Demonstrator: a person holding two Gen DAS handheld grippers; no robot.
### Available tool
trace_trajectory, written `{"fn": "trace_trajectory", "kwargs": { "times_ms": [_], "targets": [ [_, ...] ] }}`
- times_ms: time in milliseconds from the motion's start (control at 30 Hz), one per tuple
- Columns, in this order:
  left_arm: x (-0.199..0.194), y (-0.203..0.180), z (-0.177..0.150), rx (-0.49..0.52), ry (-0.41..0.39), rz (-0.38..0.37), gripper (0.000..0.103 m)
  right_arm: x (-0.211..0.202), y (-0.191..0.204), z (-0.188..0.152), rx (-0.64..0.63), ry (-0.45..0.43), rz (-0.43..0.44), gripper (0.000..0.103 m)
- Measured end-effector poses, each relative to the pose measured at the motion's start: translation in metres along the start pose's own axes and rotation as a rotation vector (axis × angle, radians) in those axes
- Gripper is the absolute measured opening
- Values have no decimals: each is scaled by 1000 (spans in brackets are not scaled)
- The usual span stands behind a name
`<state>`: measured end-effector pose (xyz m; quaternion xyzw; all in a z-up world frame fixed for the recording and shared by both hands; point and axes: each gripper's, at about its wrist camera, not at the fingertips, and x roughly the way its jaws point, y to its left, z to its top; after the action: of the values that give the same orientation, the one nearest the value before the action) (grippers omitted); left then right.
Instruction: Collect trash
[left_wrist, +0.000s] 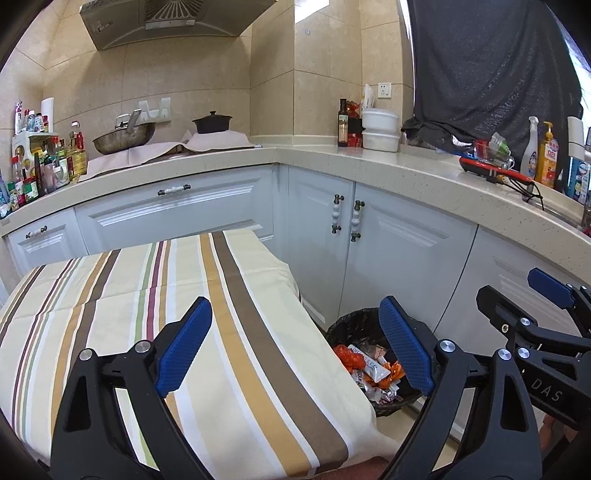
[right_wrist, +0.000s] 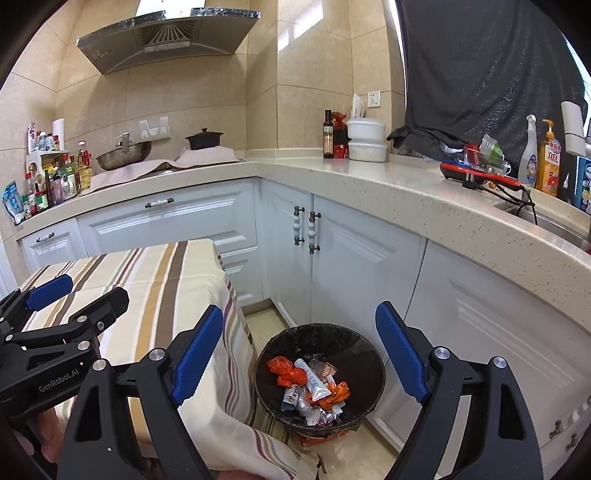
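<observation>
both hand-held grippers, left (left_wrist: 295, 347) and right (right_wrist: 299, 354), gape wide with nothing in them. trash (right_wrist: 312, 387) sits in the bin (right_wrist: 369, 354) beside the striped surface (left_wrist: 110, 295). light crinkly wrappers, i'd pinch an edge.

Beige tiled walls (right_wrist: 207, 107) back an L-shaped speckled worktop (right_wrist: 369, 177) over white cabinets (right_wrist: 354, 251); a steel hood (right_wrist: 166, 40) hangs above; dark curtain (right_wrist: 480, 62) at right; pale tile floor (right_wrist: 258, 317).

Both the left gripper (left_wrist: 295, 349) and the right gripper (right_wrist: 299, 356) have black frames; ribbed blue pads; silver screws; white lettering.
</observation>
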<state>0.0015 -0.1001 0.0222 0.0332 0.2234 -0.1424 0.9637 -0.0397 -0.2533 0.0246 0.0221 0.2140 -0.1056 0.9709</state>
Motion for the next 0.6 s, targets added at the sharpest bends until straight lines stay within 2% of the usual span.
{"fn": "trace_trajectory", "kwargs": {
  "times_ms": [600],
  "targets": [
    [-20, 8, -2, -15, -14, -3, 90, -24, 5, 1, -14, -41, -35, 83]
  ]
}}
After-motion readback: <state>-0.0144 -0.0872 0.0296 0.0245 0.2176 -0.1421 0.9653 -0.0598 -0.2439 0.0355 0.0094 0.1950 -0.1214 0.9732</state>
